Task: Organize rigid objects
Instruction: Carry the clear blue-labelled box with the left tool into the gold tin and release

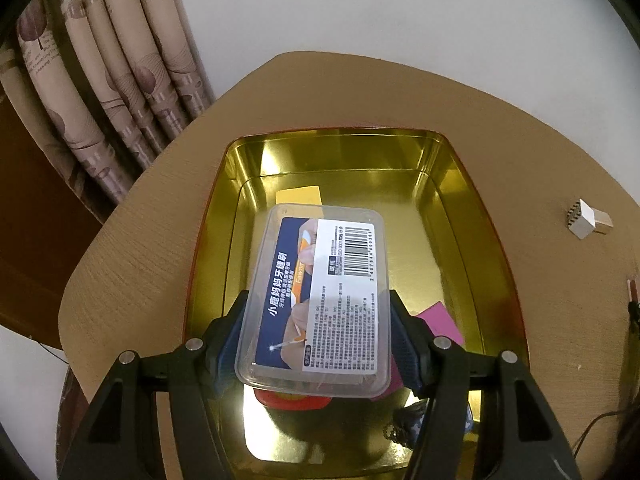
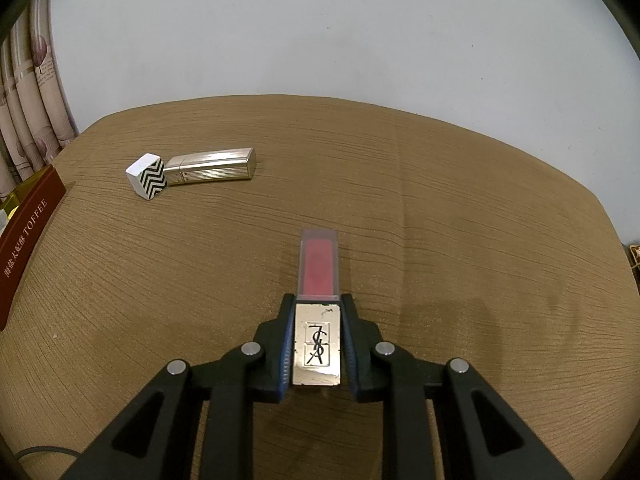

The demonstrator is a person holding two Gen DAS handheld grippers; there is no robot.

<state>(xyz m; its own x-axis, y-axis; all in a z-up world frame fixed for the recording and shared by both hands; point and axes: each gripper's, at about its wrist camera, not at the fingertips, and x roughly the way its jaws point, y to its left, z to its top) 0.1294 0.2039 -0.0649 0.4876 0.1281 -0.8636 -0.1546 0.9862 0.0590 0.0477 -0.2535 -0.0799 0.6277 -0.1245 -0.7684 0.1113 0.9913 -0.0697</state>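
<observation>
My left gripper (image 1: 318,308) is shut on a clear plastic box of interdental brushes (image 1: 320,296) and holds it over the gold tin tray (image 1: 460,184). In the tray lie a yellow note (image 1: 298,195), a pink pad (image 1: 440,322), a red item (image 1: 292,399) and a dark patterned item (image 1: 408,424), partly hidden under the box. My right gripper (image 2: 317,304) is shut on a pink lip gloss tube with a gold cap (image 2: 318,300), low over the wooden table (image 2: 480,208). A gold lipstick with a zigzag cap (image 2: 192,174) lies far left.
The tin's red outer wall (image 2: 26,236) marked TOFFEE stands at the left edge of the right wrist view. The zigzag-capped lipstick (image 1: 586,219) also shows to the right of the tray. Curtains (image 1: 100,92) hang behind the table's left corner. A white wall is behind.
</observation>
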